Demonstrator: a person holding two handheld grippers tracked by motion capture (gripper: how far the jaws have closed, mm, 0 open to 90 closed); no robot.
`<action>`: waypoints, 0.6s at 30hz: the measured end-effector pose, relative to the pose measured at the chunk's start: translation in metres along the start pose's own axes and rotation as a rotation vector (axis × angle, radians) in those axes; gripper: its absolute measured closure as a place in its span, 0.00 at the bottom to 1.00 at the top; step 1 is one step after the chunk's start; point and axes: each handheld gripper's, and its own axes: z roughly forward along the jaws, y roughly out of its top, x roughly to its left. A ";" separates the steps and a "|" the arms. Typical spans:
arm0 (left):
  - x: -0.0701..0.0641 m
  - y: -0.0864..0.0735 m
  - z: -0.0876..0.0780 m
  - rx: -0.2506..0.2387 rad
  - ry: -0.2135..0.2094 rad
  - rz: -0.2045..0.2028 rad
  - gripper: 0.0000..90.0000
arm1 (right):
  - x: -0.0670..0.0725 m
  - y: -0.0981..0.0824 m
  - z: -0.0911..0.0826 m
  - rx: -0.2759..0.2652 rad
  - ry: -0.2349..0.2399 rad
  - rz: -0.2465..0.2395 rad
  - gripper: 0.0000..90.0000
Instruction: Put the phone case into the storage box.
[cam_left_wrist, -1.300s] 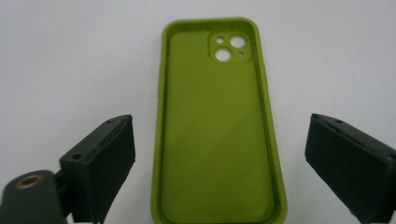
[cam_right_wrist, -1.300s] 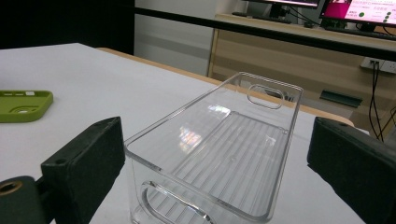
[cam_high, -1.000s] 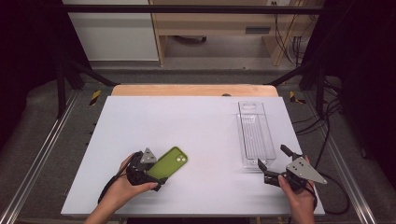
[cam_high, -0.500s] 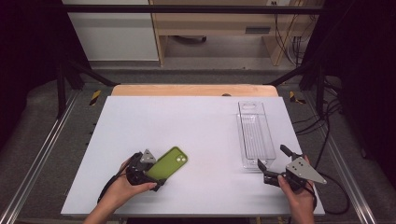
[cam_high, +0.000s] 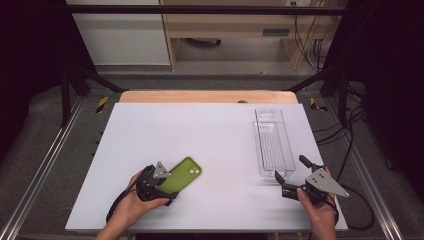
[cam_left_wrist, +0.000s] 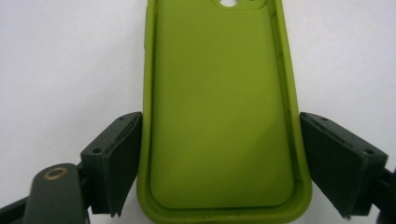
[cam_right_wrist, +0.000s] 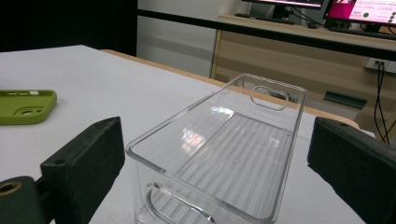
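Note:
A green phone case (cam_high: 184, 173) lies inside up on the white table (cam_high: 200, 130) at the front left. My left gripper (cam_high: 169, 183) straddles its near end. In the left gripper view the case (cam_left_wrist: 219, 70) sits between the two pads (cam_left_wrist: 123, 154), which stand right at its long sides. The jaws have just been closing and I see no squeeze on the case. At the front right my right gripper (cam_high: 290, 168) is open, one jaw on each side of the near end of a clear plastic tray (cam_high: 258, 137). Its pads (cam_right_wrist: 88, 158) stay apart from the tray (cam_right_wrist: 187, 112).
The tray is empty and runs away from me along the table's right side. A wooden strip (cam_high: 207, 97) edges the far side of the table. Metal rails (cam_high: 45, 165) flank it. Cables (cam_high: 357, 130) hang on the right.

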 end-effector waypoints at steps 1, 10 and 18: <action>-0.002 0.000 -0.001 -0.017 0.009 0.004 0.18 | 0.000 0.000 0.000 0.000 0.000 -0.001 0.05; -0.005 0.009 -0.007 -0.257 0.078 -0.016 0.18 | 0.002 0.002 0.000 0.006 -0.003 -0.007 0.05; -0.009 0.010 -0.004 -0.473 0.105 -0.050 0.18 | 0.010 0.013 -0.002 -0.003 -0.019 0.067 0.03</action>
